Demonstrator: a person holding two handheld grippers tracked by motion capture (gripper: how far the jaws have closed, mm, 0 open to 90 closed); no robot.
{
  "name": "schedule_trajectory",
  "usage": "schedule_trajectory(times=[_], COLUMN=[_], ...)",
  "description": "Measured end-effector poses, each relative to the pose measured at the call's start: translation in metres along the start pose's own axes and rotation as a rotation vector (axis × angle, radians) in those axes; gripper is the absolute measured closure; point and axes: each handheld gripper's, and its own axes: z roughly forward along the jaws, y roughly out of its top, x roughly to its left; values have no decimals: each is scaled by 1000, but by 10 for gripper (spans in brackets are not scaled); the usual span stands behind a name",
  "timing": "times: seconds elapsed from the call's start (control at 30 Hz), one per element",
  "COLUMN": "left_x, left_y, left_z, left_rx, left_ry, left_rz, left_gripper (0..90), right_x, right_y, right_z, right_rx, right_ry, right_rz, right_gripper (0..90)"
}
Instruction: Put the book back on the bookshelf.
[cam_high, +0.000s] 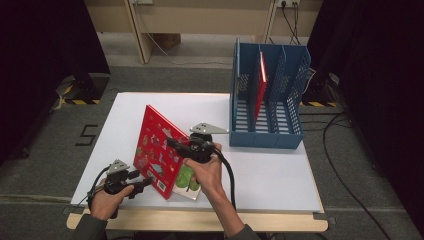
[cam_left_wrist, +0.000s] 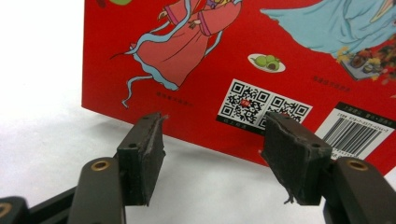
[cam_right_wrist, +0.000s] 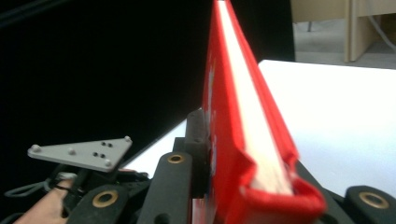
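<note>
Two grippers work on one red picture book (cam_high: 157, 150) in the high view. The book stands tilted on its lower edge, its long axis rising away from the person and its top corner pointing toward the far left of the white table (cam_high: 280, 175). The right gripper (cam_high: 172, 143) clamps the book's near right edge, with the hand beneath it. The left gripper (cam_high: 148, 182) sits just left of the book's lowest corner, its tips close to the cover. Beyond the right gripper stands a blue file rack (cam_high: 267, 100) with a second red book (cam_high: 260, 90) upright in one slot. Grey floor, dark curtains and a pale wooden frame surround the table.

From the left gripper view, the book's back cover (cam_left_wrist: 243, 60), with QR codes and a barcode, hangs just ahead of the left gripper (cam_left_wrist: 212, 140). Its lower edge runs slanted above the white surface. The jaws stand partly apart, having just been opening, and nothing lies between the pads.

Seen in the right gripper view, the book (cam_right_wrist: 233, 116) points straight away, edge-on, with pale pages between red covers. The right gripper (cam_right_wrist: 224, 186) has just been closing, and its jaws now press the book from both sides. To its left sits the left gripper (cam_right_wrist: 79, 177).
</note>
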Motion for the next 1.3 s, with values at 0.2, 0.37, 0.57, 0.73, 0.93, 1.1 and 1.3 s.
schedule_trajectory(times=[0.2, 0.37, 0.57, 0.73, 0.93, 1.1, 1.3], left_x=[0, 0, 1, 0, 0, 0, 0], left_y=[1, 1, 1, 0, 0, 0, 0], left_z=[-1, -1, 0, 2, 2, 3, 3], left_rx=[-13, -13, -12, -5, 3, 3, 5], left_ry=[7, 7, 13, 28, 35, 36, 40], left_rz=[2, 3, 3, 16, 24, 22, 20], left_gripper=[387, 387, 386, 376, 369, 364, 356], right_x=[1, -2, -26, -34, -30, -28, -25], right_y=[16, 34, 38, 30, 17, 8, -1], right_z=[-5, -20, -46, -58, -66, -73, -72], right_rx=[-23, -48, -80, -111, -125, -134, -160], right_ry=[35, -62, -137, -148, -144, -140, -148], right_rz=[4, -105, -114, -151, -183, -187, -182], right_gripper=[796, 795, 793, 794, 790, 784, 775])
